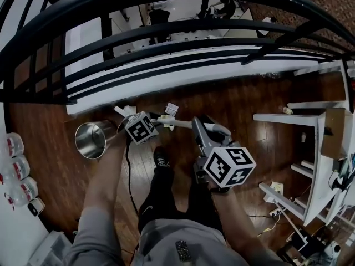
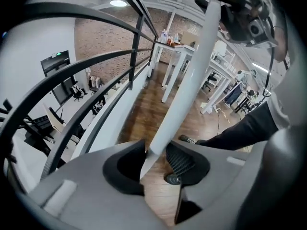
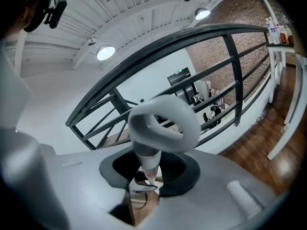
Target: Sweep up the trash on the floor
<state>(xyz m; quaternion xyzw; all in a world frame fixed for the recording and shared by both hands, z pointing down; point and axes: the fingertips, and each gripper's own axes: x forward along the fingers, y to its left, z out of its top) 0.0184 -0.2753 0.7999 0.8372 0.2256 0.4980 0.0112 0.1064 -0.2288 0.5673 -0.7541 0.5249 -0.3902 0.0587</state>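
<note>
In the left gripper view a long white handle point(image 2: 184, 85) runs from between the jaws up to the upper right. My left gripper point(image 2: 156, 155) is shut on its lower part. In the head view this gripper point(image 1: 132, 118) sits beside the metal bin, and a white handle point(image 1: 175, 122) stretches from it toward my right gripper point(image 1: 198, 125). My right gripper point(image 3: 146, 169) is shut on the neck of a white looped handle end point(image 3: 163, 121). Whether both hold one tool I cannot tell; its working end is hidden. A small pale scrap point(image 1: 172, 108) lies on the wood floor ahead.
A shiny metal bin point(image 1: 91, 140) stands on the floor at the left. A black railing point(image 1: 166, 43) and a white ledge close off the far side. White shelving point(image 1: 313, 148) and a power strip with cables point(image 1: 274, 195) are at the right, bottles point(image 1: 14, 168) at the left. The person's shoe point(image 1: 162, 158) is below the grippers.
</note>
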